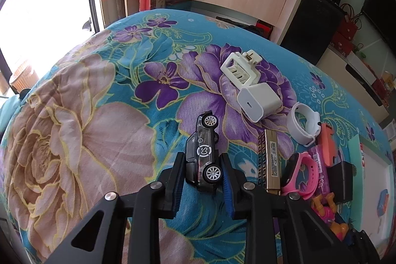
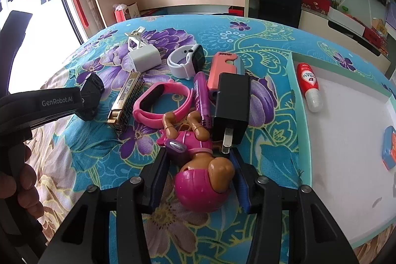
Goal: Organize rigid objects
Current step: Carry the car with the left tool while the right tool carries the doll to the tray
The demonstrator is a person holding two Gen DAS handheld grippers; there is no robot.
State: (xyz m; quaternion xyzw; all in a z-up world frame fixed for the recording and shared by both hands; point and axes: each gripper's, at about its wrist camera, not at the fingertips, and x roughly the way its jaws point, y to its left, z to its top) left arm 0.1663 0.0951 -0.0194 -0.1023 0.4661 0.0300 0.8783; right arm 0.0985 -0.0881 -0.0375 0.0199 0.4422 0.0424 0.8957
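My left gripper (image 1: pixel 201 166) is shut on a black toy car (image 1: pixel 204 156), held nose-up above the floral blanket; it also shows in the right wrist view (image 2: pixel 90 97). My right gripper (image 2: pixel 199 161) has its jaws around a pink-helmeted toy figure (image 2: pixel 198 165) lying on the blanket; whether the pads touch it is unclear. Beside it lie a black charger (image 2: pixel 231 109), a pink band (image 2: pixel 162 104), a purple tube (image 2: pixel 203 100), a harmonica (image 2: pixel 126 99), a coral case (image 2: pixel 221 71), a white watch (image 2: pixel 186 61) and a white charger (image 2: pixel 143 57).
A teal-rimmed white tray (image 2: pixel 294 95) at the right holds a red-and-white bottle (image 2: pixel 309 87) and a blue-orange item (image 2: pixel 391 147). A white clip (image 1: pixel 241 66) lies at the far side. Wooden furniture stands behind the bed.
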